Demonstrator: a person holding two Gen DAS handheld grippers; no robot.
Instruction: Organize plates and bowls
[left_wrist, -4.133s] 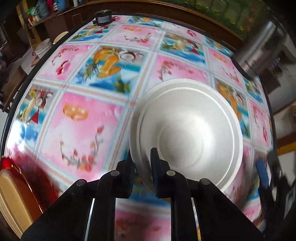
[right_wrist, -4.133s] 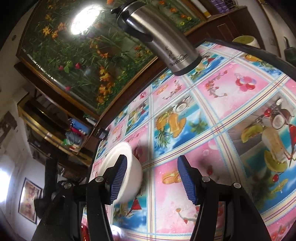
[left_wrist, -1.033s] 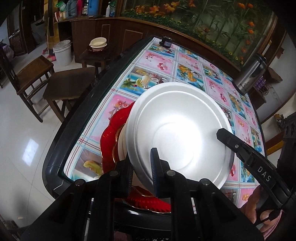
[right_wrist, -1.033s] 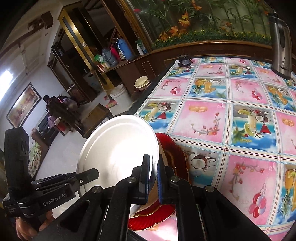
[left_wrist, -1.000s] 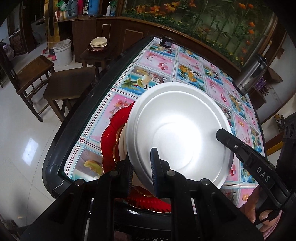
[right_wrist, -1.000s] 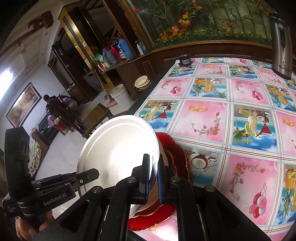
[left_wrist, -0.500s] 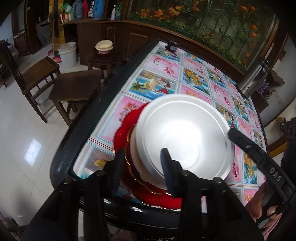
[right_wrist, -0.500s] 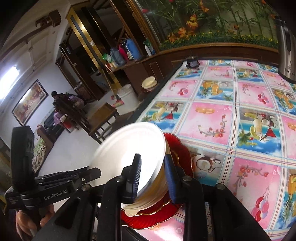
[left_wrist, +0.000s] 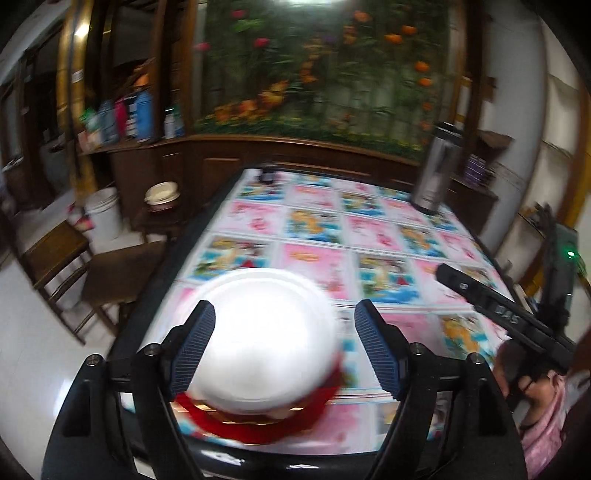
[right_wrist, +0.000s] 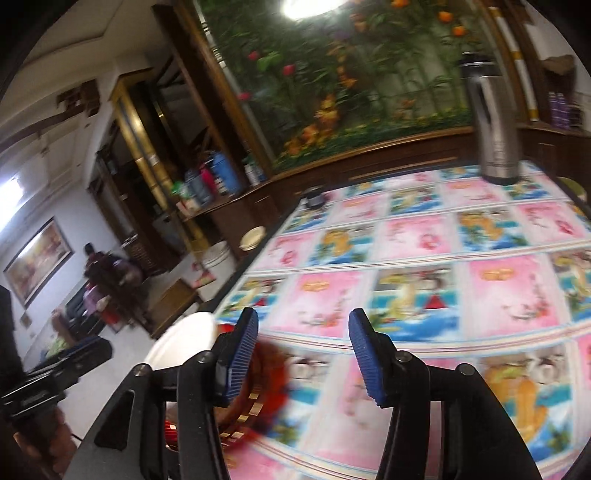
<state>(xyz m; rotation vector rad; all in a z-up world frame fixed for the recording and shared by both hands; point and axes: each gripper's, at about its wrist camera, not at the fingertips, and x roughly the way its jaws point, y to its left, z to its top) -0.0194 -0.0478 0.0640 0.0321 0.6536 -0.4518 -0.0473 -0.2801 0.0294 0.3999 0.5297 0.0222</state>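
Note:
A white bowl (left_wrist: 264, 339) sits on top of a stack on a red plate (left_wrist: 255, 428) at the near left corner of the table. My left gripper (left_wrist: 284, 350) is open and empty, raised above and behind the bowl. In the right wrist view the white bowl (right_wrist: 181, 343) and the red plate (right_wrist: 269, 373) lie low at the left. My right gripper (right_wrist: 301, 354) is open and empty, to the right of the stack and above the table. Both views are blurred.
The table has a pink and blue fruit-print cloth (left_wrist: 373, 240). A steel thermos (left_wrist: 434, 177) stands at its far right, a small dark object (left_wrist: 266, 173) at the far edge. Wooden chairs (left_wrist: 55, 258) and a white bucket (left_wrist: 103, 210) stand left of the table.
Both grippers have let go of the white bowl's rim and opened wide. They have pulled back and up from the stack, and the bowl stays on the red plate.

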